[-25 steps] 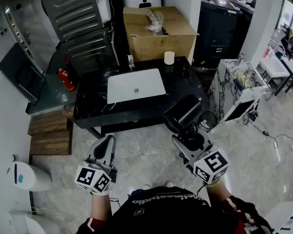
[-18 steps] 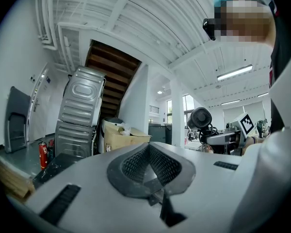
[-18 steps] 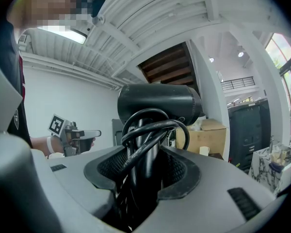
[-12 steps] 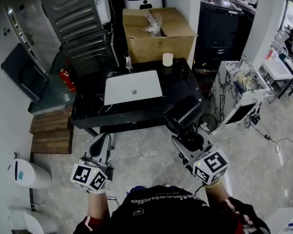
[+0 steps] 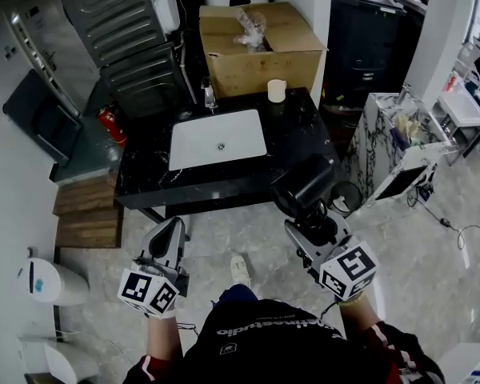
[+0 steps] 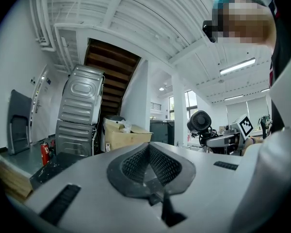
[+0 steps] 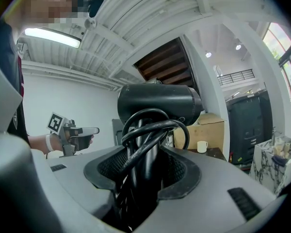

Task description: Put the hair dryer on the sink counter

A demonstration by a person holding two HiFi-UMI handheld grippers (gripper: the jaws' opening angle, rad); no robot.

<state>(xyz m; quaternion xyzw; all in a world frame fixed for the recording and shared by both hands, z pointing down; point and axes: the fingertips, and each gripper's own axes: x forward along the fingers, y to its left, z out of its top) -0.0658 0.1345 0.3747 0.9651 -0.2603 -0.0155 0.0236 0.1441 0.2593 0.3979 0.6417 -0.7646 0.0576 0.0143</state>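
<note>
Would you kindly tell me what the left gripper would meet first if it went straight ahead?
The left gripper would most likely meet the front edge of the black counter, near the left end of the white sink; depth is unclear.

The hair dryer is black, the sink counter black with pale veins, its basin white

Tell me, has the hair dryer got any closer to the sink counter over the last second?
No, not noticeably: the hair dryer still overlaps the front right edge of the sink counter in the head view.
</note>
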